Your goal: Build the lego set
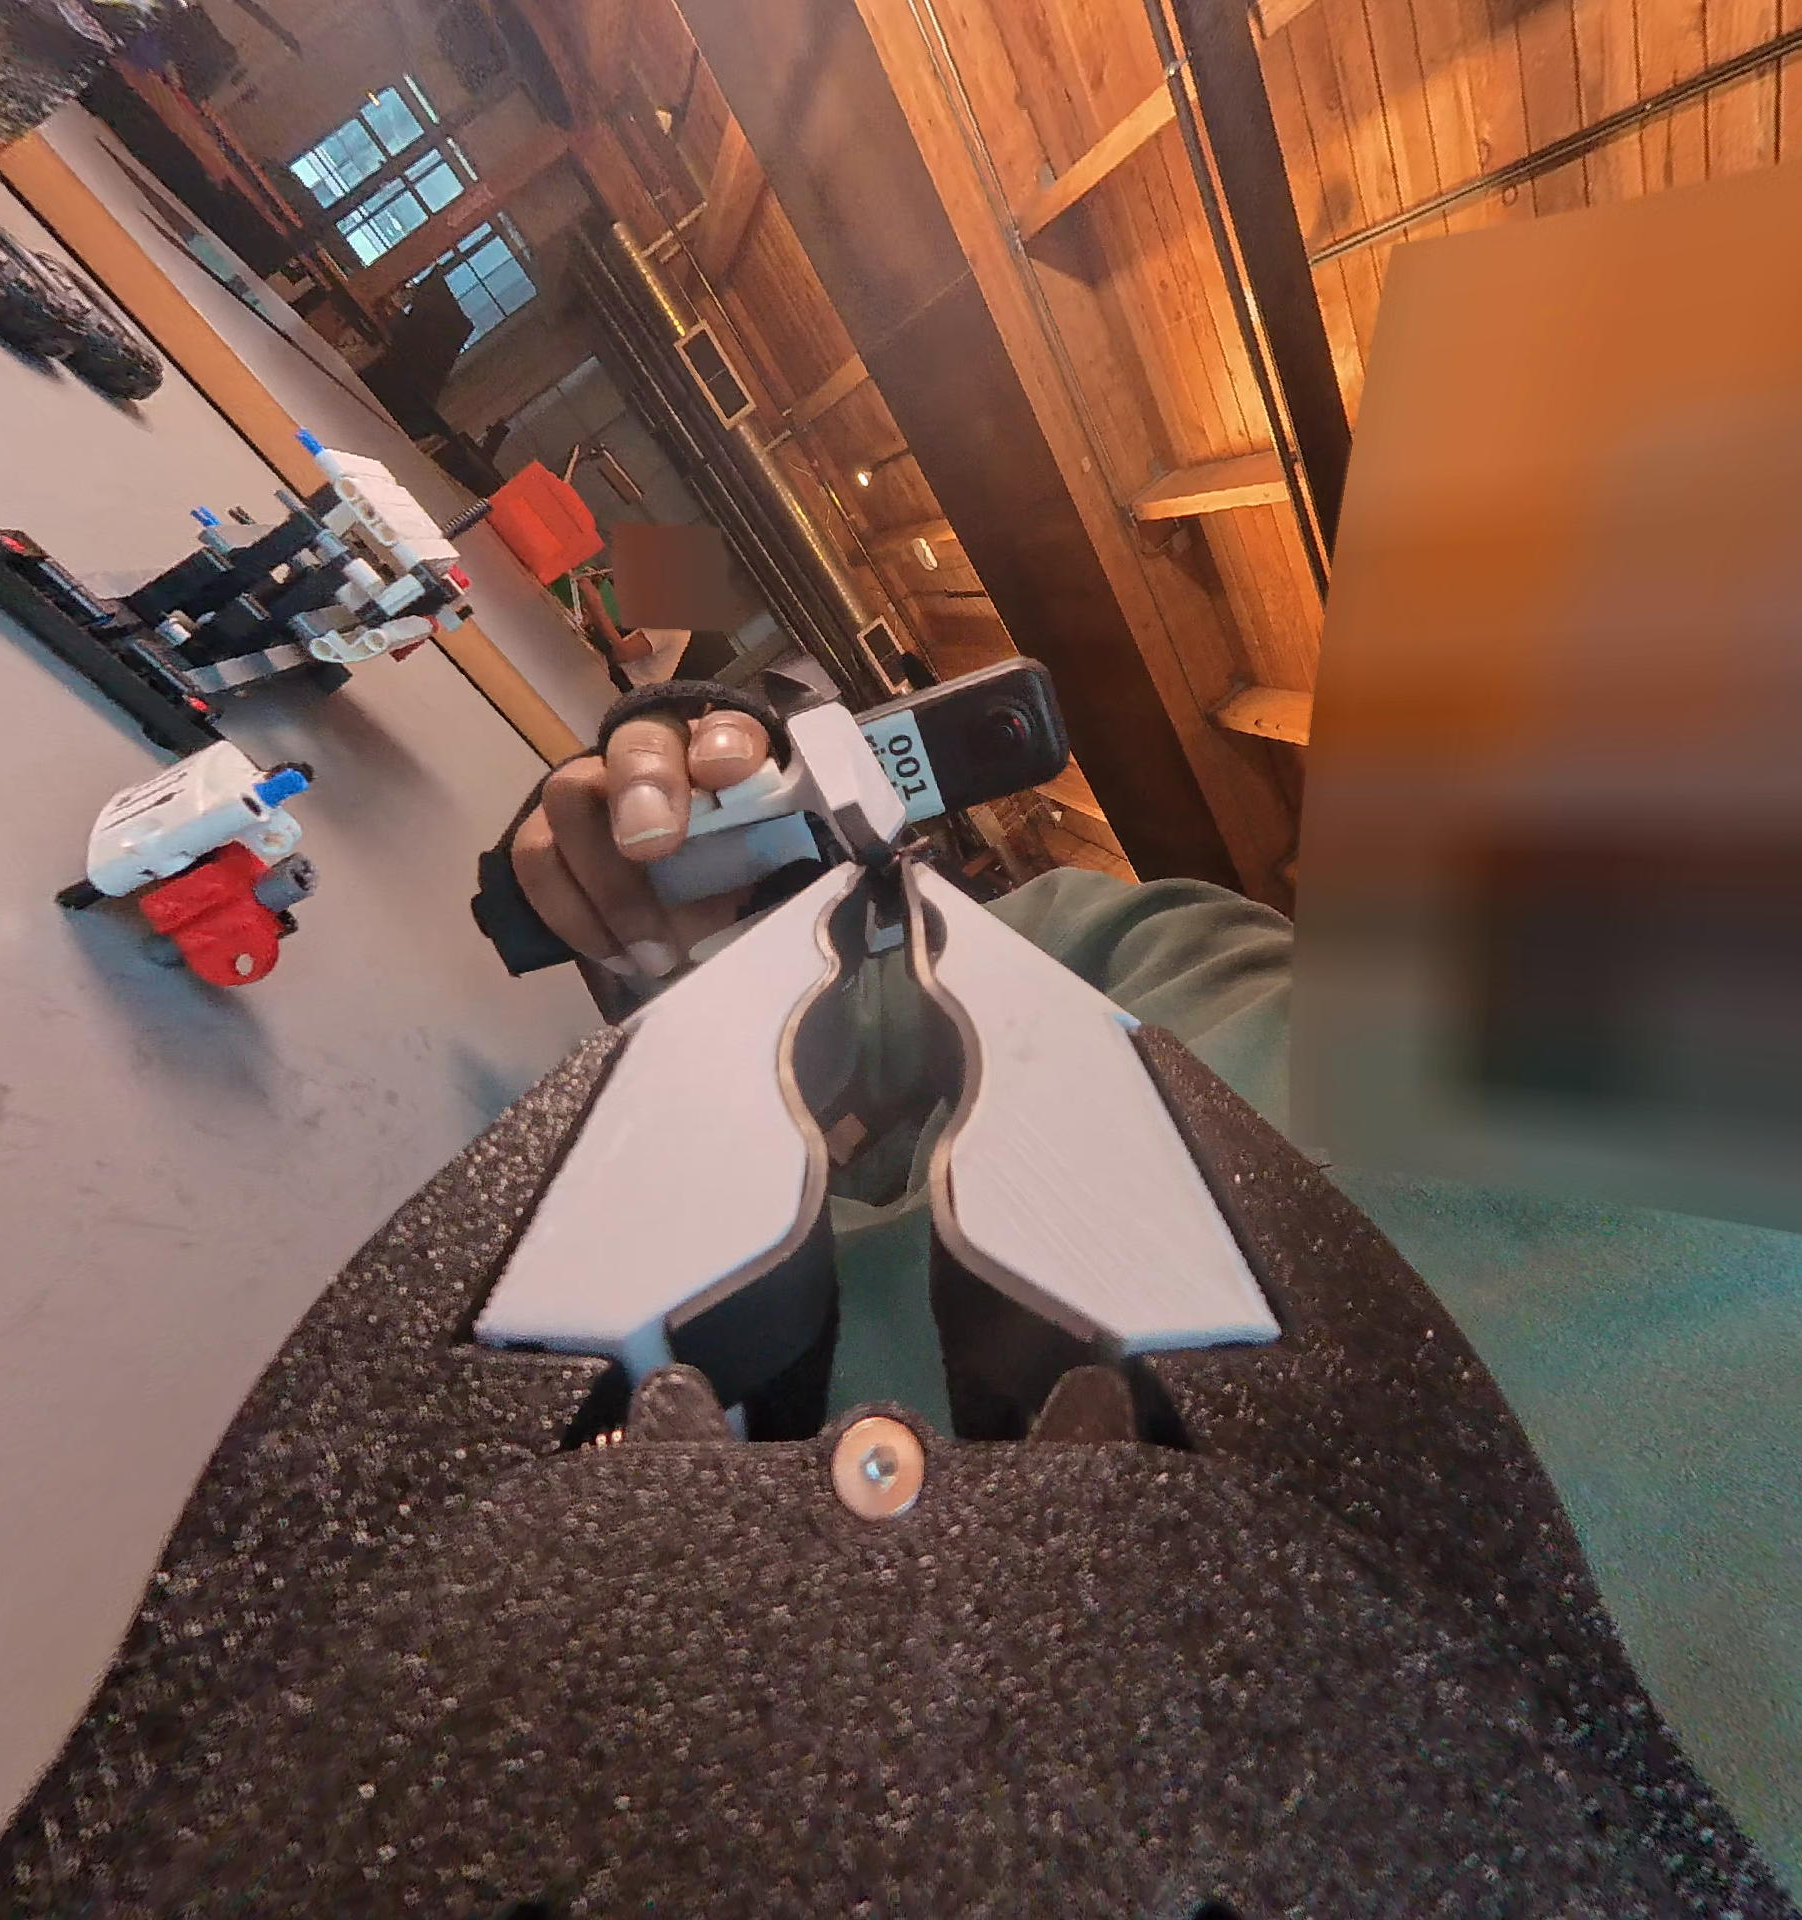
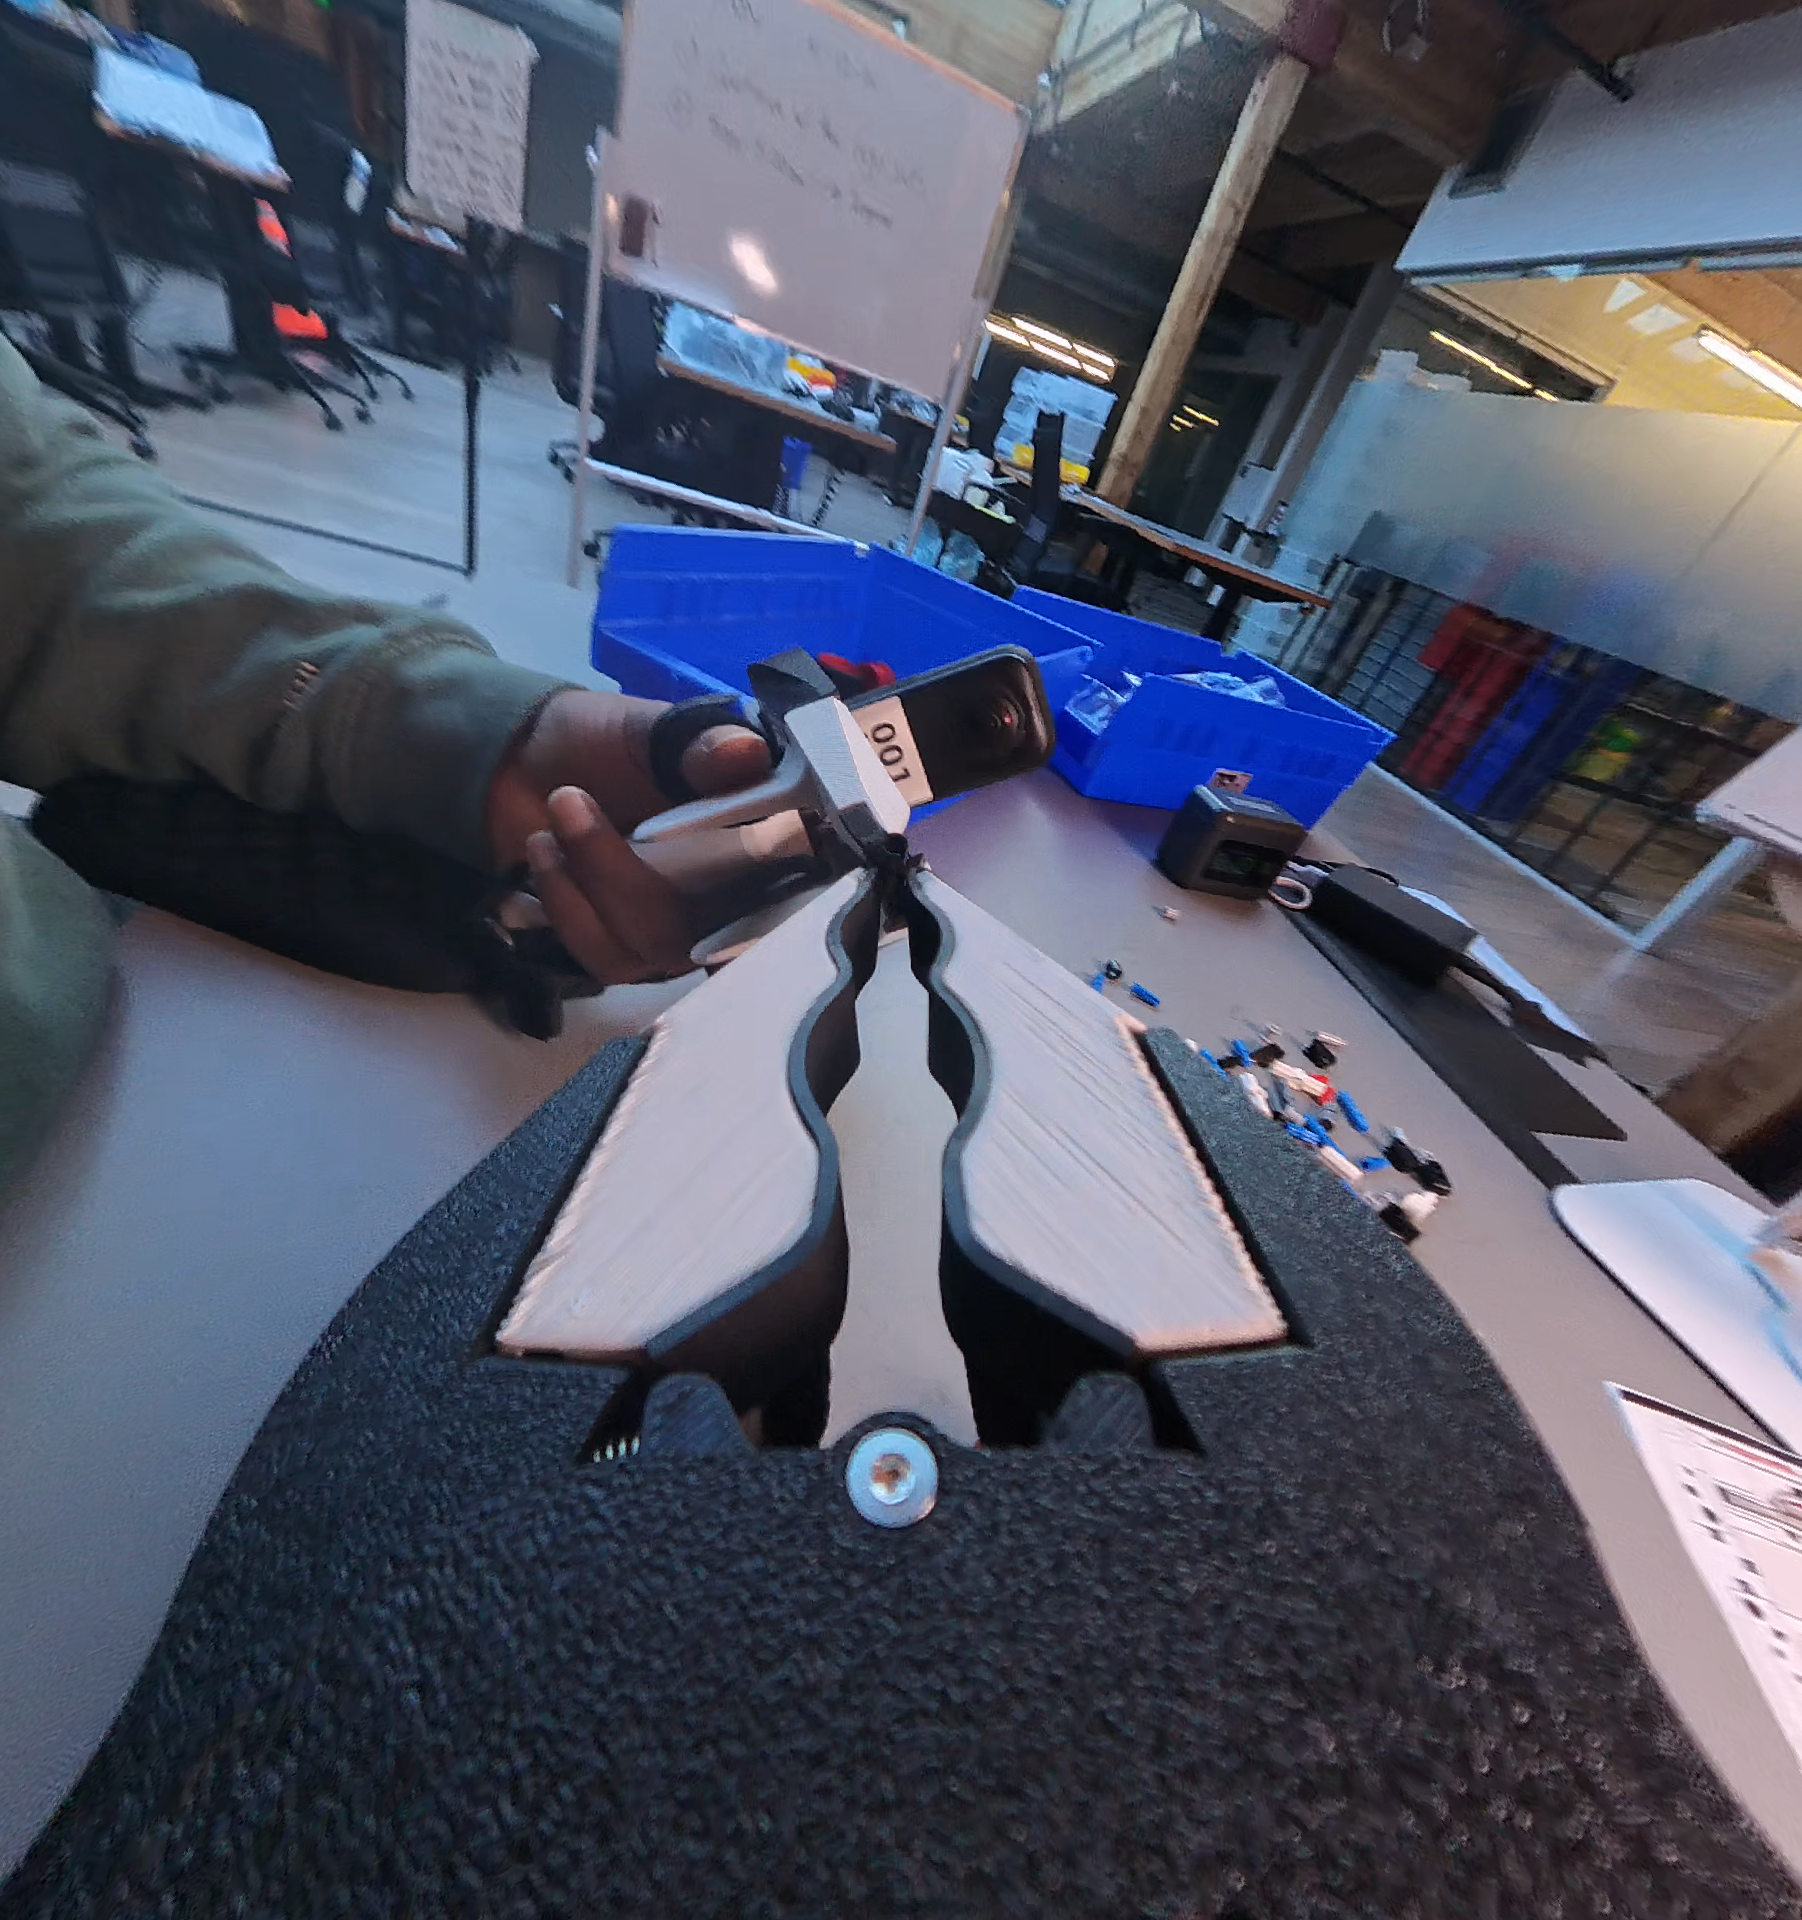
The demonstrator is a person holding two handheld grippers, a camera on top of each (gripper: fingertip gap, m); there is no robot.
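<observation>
Nearest the lens in both views we saw a rough black housing with a silver screw, and beyond it two pale fingers running forward to a point. In the left wrist view the left tool (image 1: 881,883) had its tips clenched on a small black piece (image 1: 884,928), held up in the air in front of a green sleeve. Just beyond those tips the right tool (image 1: 855,821) met it tip to tip, with a bare hand (image 1: 627,831) wrapped around its grey handle and a small black camera mounted on it. Far to the left on the grey worktop (image 1: 253,1195) stood a partly built black and white lego model (image 1: 284,582), and nearer to us a small white and red sub-assembly (image 1: 201,862) lay apart from it. In the right wrist view the right tool (image 2: 892,883) likewise had its tips pressed together on something small and dark; we could not tell what it was. The left tool (image 2: 861,821) touched it there, gripped by a hand (image 2: 606,831). To the right, loose blue, white and black lego pieces (image 2: 1323,1122) were scattered on the worktop, with a printed sheet (image 2: 1770,1558) at the near right edge. Farther off stood two blue bins (image 2: 980,644) and a small dark box (image 2: 1229,836).
</observation>
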